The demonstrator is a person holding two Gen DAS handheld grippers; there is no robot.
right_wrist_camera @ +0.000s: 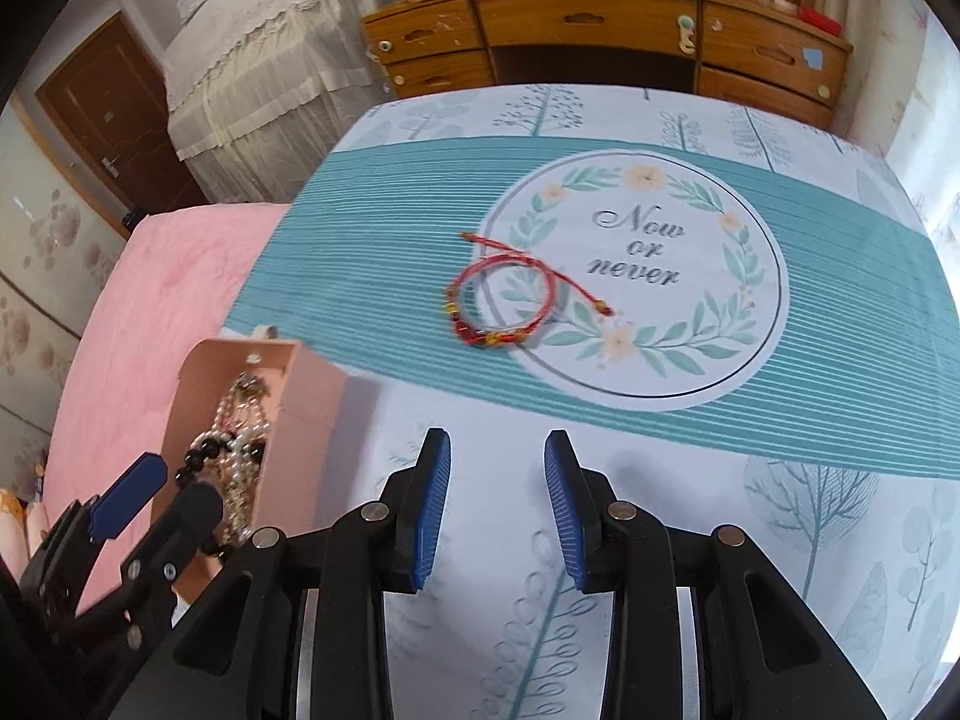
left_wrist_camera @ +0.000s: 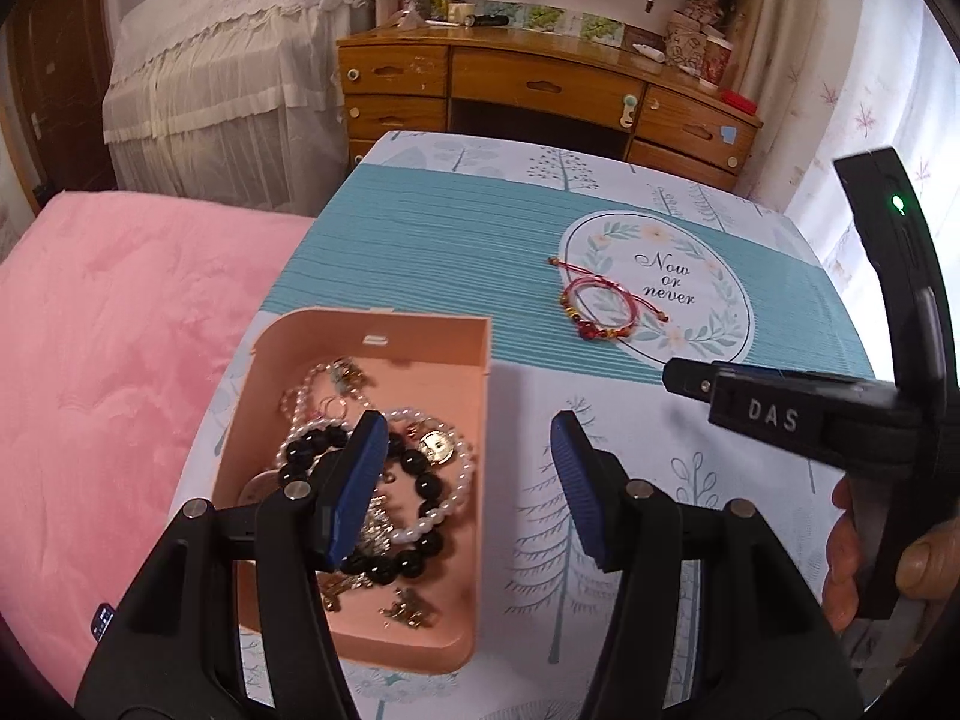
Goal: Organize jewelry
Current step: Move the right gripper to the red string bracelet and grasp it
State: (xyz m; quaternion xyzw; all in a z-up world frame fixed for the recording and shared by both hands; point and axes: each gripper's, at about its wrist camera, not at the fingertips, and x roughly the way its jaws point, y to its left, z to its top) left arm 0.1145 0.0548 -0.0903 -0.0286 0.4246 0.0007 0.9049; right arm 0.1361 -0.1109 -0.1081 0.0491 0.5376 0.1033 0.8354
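A: Where's the red string bracelet [right_wrist_camera: 504, 294]?
B: On the tablecloth [right_wrist_camera: 780, 528], ahead of the right gripper [right_wrist_camera: 497, 510], whose jaws gape empty.
A: Left gripper [left_wrist_camera: 468, 480]?
B: Wide open, empty, with the pink box [left_wrist_camera: 420, 330] just ahead-left. Next I'd guess: reach, pinch the cord.

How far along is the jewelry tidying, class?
Done: pearl and black bead strands already lie in the pink box. In hand: nothing; the left gripper and right gripper both have open jaws. Left: the red string bracelet on the tablecloth.

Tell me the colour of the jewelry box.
The jewelry box is a plain peach-pink, inside and out, seen best in the left wrist view.
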